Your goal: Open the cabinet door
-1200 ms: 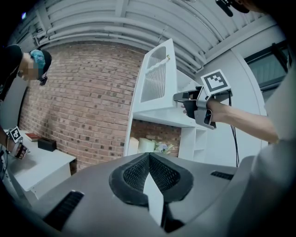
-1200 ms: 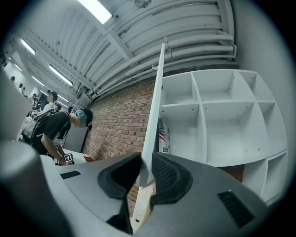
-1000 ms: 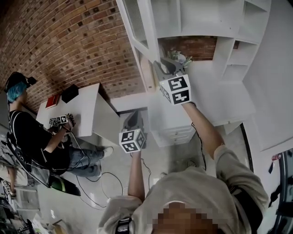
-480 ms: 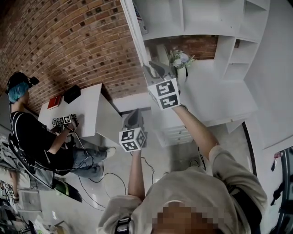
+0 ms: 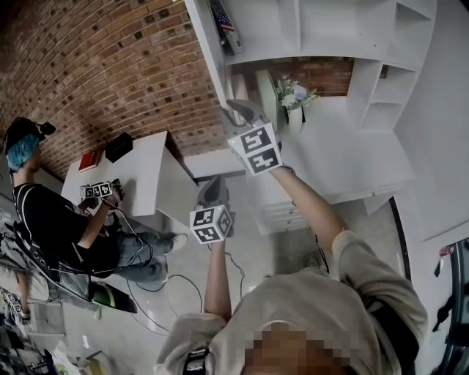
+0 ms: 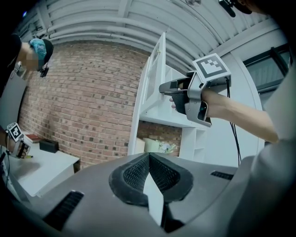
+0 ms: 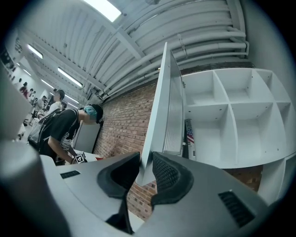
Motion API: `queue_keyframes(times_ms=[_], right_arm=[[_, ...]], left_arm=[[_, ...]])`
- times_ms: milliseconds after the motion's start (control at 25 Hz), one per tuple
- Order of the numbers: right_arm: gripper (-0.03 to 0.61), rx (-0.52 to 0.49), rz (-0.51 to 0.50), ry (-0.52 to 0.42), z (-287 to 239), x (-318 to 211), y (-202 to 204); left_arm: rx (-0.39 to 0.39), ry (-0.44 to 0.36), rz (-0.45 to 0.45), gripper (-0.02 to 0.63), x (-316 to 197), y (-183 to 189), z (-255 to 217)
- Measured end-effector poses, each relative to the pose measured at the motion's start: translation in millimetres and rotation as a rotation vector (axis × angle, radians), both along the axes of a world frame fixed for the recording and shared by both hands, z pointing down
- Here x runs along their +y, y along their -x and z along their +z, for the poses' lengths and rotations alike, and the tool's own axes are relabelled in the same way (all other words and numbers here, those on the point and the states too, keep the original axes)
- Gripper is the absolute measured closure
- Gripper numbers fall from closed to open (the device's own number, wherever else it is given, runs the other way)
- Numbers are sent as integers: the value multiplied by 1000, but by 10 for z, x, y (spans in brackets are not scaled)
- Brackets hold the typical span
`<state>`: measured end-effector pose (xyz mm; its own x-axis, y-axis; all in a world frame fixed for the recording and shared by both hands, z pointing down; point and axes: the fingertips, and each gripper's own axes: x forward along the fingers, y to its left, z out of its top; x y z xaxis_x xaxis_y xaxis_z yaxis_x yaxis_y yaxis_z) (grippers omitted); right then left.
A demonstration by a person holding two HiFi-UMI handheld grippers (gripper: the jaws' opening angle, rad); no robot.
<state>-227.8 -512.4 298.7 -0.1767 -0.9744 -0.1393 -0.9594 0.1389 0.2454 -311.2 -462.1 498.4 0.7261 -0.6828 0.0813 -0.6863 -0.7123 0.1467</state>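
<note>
- Step in hand, as I read it: the swing is basically finished and this is the let-go bit. The cabinet door (image 7: 156, 111) stands wide open, edge-on to the right gripper's camera, and sticks out from the cabinet (image 5: 330, 22) toward the brick wall (image 5: 110, 66).
- The right gripper (image 7: 146, 156) is at the door's bottom corner with that corner sitting between its jaws. The jaws have just been easing apart. There's a sliver of daylight beside the 9 o'clock pad, so I'd call it a loosened hold and not a clamp.
- In the head view the door runs up toward 12 o'clock from the right gripper, and the open shelves fill the 1 o'clock part of the frame. A little vase of flowers (image 5: 294, 99) sits just at 3 o'clock of the gripper.
- The left gripper (image 6: 149, 155) hangs back at about 7 o'clock of the right one. Its jaws are together at the tips with nothing in them, so it's just along for the ride.
- Next move, my guess: get the pads fully clear of both door faces, then back straight out toward 6 o'clock. Pulling sideways could catch the corner and swing the door back toward shut.
- Someone sits at a white table (image 5: 139, 168) way over at 9 o'clock, well clear of all this.
</note>
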Motion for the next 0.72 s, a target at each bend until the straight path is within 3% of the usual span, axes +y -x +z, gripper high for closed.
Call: queue_keyframes(times_ms=[240, 440, 720], right_arm=[[514, 16, -4, -19, 28, 109, 69], [563, 10, 45, -26, 52, 196, -205], [565, -7, 77, 4, 220, 374, -661]], left_arm=[[2, -3, 7, 588, 28, 27, -9], [-1, -16, 33, 588, 50, -146, -55], [-10, -18, 60, 588, 113, -464, -72]])
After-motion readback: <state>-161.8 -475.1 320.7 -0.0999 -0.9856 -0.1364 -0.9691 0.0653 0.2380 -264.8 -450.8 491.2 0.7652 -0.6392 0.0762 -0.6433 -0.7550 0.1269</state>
